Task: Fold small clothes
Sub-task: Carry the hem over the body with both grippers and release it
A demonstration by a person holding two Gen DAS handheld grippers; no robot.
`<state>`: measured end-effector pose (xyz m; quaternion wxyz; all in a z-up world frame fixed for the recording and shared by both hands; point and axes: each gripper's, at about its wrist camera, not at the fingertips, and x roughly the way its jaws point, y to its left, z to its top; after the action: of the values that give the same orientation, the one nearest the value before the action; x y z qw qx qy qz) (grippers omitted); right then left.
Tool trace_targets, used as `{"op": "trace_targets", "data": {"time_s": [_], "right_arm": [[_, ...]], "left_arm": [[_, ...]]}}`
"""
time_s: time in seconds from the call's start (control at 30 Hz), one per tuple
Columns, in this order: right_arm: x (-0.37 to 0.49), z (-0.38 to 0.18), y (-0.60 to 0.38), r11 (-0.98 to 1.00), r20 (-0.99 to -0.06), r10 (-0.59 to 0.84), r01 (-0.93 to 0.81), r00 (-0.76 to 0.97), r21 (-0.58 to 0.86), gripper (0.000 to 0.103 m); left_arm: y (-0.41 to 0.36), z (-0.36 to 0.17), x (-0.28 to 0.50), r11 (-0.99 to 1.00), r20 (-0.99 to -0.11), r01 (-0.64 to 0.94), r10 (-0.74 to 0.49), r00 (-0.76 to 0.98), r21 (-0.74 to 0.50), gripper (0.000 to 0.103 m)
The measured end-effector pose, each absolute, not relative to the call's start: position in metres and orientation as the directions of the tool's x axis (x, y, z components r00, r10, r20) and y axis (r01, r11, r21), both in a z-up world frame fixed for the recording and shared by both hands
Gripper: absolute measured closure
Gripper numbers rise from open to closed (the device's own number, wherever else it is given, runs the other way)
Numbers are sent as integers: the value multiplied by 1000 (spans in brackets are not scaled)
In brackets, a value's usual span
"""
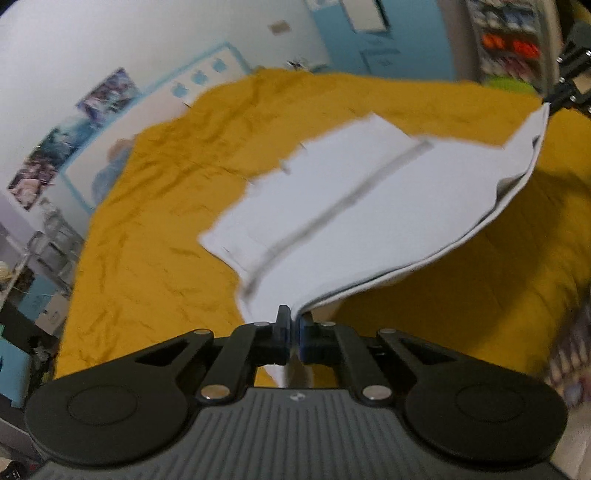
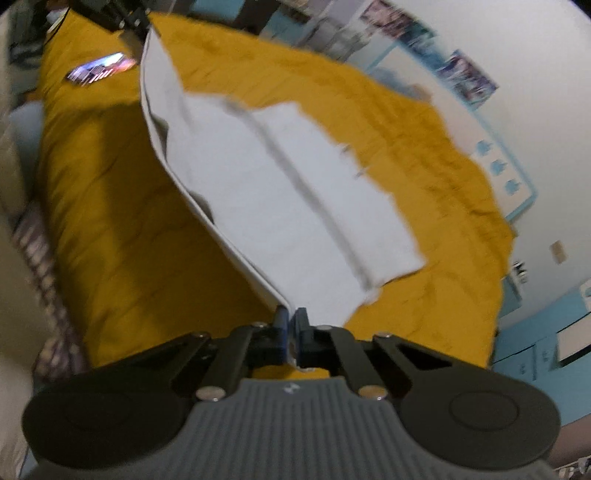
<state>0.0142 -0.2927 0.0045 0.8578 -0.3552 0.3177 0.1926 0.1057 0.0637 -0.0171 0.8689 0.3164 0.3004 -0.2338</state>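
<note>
A white garment with a dark centre stripe (image 1: 369,206) hangs stretched in the air above the mustard-yellow bedspread (image 1: 155,243). My left gripper (image 1: 293,321) is shut on one corner of its near edge. My right gripper (image 2: 291,317) is shut on the other corner; it shows in the left wrist view at the top right (image 1: 554,101). In the right wrist view the garment (image 2: 295,192) runs from my fingers up to the left gripper (image 2: 138,27) at the top left. The far end of the garment droops onto the spread. The frames are motion-blurred.
A phone with a lit screen (image 2: 99,68) lies on the bedspread at the far left in the right wrist view. White walls with posters (image 1: 107,92) and blue furniture (image 2: 546,347) surround the bed. Shelves with coloured items (image 1: 509,44) stand beyond.
</note>
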Motion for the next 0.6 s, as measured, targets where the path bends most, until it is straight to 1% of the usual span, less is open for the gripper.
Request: {"op": "trace_targets", "data": {"time_s": [0.13,0.3,0.5,0.6], "right_arm": [[55,40,-299,689,-619,88,-496,781,-528,103],[127,71,-313,720,-571,65,-435,818,-541,103],[231,88,-327,747,-548,31,-383,836,-544,103],[288,85,-335,757,-554,18,-373,832,-536,103]], "left_arm": [[57,12,142,710,-621,549,-201,758,441,99],[43,40,205,705,-579,517,-183,794,486,99],[25,46,291,715,-567,492,-162,808,496,99],[14,39,333,712,-590,501,-151,793,491,99]]}}
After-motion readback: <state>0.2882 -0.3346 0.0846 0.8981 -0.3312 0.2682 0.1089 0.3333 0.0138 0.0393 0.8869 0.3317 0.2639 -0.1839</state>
